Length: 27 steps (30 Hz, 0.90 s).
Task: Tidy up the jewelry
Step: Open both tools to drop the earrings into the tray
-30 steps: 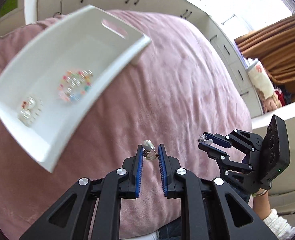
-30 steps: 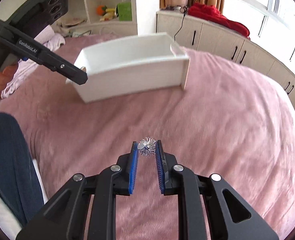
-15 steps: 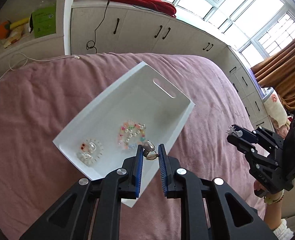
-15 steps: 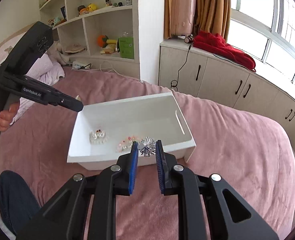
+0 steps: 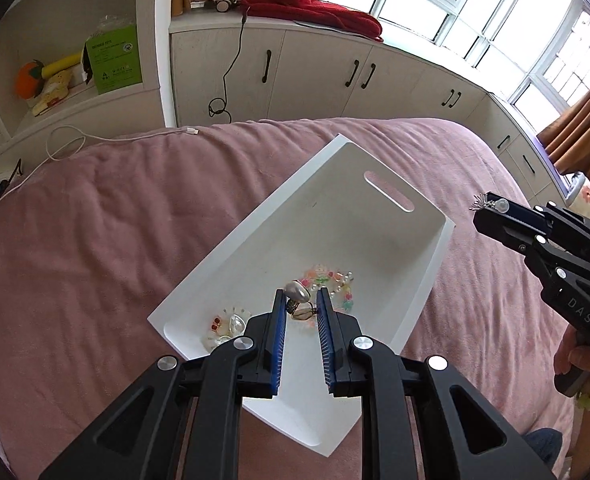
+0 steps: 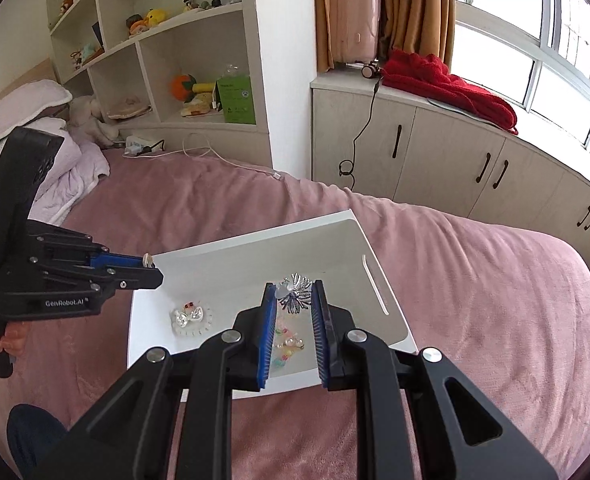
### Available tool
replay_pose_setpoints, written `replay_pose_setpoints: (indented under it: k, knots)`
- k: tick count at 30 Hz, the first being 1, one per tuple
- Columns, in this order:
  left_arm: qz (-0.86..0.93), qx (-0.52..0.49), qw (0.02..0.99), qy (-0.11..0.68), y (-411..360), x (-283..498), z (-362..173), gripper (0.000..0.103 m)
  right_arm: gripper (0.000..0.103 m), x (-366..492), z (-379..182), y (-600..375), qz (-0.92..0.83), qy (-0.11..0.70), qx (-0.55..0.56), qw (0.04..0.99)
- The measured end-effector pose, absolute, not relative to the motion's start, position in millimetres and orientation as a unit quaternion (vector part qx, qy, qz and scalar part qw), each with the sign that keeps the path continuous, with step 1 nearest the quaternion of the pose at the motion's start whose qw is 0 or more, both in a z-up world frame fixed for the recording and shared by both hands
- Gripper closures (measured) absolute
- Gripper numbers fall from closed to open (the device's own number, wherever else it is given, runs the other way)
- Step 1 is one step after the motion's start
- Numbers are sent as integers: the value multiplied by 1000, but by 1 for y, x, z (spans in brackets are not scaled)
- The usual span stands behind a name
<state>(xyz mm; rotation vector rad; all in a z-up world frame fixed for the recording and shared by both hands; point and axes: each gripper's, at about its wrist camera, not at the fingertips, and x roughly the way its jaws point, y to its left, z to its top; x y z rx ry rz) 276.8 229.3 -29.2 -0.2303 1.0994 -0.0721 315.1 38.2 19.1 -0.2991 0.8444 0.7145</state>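
A white tray (image 5: 375,216) lies on the pink bed; it also shows in the right wrist view (image 6: 255,252). In it lie a colourful bead bracelet (image 5: 335,280) and a white bow hair clip (image 5: 227,326). My left gripper (image 5: 300,304) is shut on a pearl ring (image 5: 297,292) above the tray's near part. My right gripper (image 6: 293,296) is shut on a silver spiky brooch (image 6: 295,292) and hovers over the tray. The bow clip (image 6: 191,318) and the bracelet (image 6: 289,344) also show in the right wrist view.
The pink blanket (image 5: 115,220) covers the bed all around the tray. White cabinets (image 6: 435,160) with a red cloth (image 6: 447,80) stand beyond the bed. Shelves (image 6: 167,80) with toys stand at the back left. A white cable (image 5: 67,148) lies at the bed's far edge.
Both grippers have moved closer over the tray, each still holding its piece. The tray now fills more of both views.
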Motion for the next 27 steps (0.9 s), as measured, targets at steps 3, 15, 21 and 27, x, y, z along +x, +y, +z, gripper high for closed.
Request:
replay_pose_setpoints:
  k: [3,15,21,27]
  knots:
    - [-13,-74,850,522,223,278,-38,83,85,319,13,44,334,404,-143,840]
    - [59,-9,861,506,211,284,-74,83,84,336,-14,70,325,429,-153,829]
    - [84,-19,855,511,204,284,-91,55,37,336,-26,82,314,433,-176,827]
    - [100,-36,857,505,205,276,-84,33,31,331,-27,81,301,425,-187,833]
